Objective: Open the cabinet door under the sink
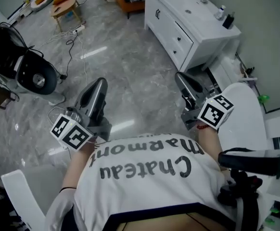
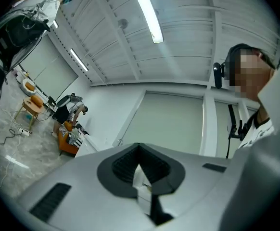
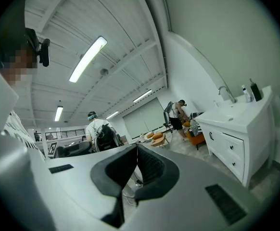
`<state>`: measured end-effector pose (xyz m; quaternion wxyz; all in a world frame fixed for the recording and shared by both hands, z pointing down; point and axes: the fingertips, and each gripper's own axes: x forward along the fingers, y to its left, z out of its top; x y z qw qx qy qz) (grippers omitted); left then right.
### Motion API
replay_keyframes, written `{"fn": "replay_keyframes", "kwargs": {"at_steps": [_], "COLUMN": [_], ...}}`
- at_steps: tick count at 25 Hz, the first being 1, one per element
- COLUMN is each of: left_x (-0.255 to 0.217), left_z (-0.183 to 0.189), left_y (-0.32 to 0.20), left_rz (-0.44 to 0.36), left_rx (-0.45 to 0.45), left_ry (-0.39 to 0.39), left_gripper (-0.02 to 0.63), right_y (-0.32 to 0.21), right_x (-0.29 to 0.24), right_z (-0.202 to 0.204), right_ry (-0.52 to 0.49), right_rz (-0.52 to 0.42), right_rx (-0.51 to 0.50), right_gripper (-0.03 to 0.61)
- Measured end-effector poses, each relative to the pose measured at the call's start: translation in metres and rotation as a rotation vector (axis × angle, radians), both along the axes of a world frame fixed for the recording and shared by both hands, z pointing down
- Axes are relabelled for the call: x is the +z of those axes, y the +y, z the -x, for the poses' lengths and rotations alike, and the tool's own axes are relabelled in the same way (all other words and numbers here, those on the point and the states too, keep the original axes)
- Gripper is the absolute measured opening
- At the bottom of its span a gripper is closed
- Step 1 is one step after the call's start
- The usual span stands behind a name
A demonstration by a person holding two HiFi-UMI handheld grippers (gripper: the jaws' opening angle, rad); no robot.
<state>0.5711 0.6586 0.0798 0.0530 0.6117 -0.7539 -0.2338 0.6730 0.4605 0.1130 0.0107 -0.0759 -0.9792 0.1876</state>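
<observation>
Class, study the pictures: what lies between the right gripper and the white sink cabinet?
Only bare grey marble floor; nothing stands between the right gripper and the sink cabinet. The head view shows this.

Head view: bright, even indoor light with a cool cast. The marble floor (image 1: 130, 71) throws back two pale streaks of glare from overhead. Shadows are soft; I find the darkest under the white sink cabinet (image 1: 178, 32), whose top reads near-white. Slight softness overall.

Left gripper view: heavy fisheye, black corners, ceiling lines bowed. The ceiling tube (image 2: 147, 13) burns out to pure white. The left gripper (image 2: 139, 150) sits close to the lens, soft and flat grey.

Right gripper view: same bowing and dark rim. The strip light (image 3: 88, 59) is blown out. I see the right gripper (image 3: 136, 150) blurred in the foreground and the far room sharper.
</observation>
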Motion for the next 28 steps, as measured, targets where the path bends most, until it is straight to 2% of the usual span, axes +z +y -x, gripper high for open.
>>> {"fn": "replay_keyframes", "kwargs": {"at_steps": [4,7,11,16,19,22,28], "left_x": [-0.005,-0.008,-0.005,0.010,0.011,-0.003,-0.033], "left_z": [0.017,0.035,0.068,0.107,0.152,0.201,0.294], "left_y": [-0.025,-0.046,-0.074,-0.121,-0.146,-0.172,-0.208], "left_rz": [0.057,0.089,0.105,0.104,0.088,0.062,0.046], "left_rx": [0.005,0.019,0.061,0.130,0.141,0.154,0.156], "left_ry": [-0.050,-0.055,-0.056,-0.071,-0.058,-0.052,-0.143], "left_gripper": [0.008,0.008,0.006,0.008,0.008,0.008,0.008], "right_y": [-0.024,-0.046,-0.066,-0.095,-0.120,-0.146,-0.184], "right_x": [0.007,0.008,0.004,0.024,0.023,0.000,-0.043], "right_z": [0.010,0.020,0.045,0.069,0.106,0.155,0.249], "right_ry": [0.029,0.065,0.029,0.073,0.084,0.062,0.003], "right_rz": [0.026,0.040,0.060,0.053,0.060,0.048,-0.008], "right_rx": [0.028,0.060,0.095,0.158,0.180,0.188,0.219], "right_gripper": [0.009,0.009,0.009,0.009,0.009,0.009,0.009]}}
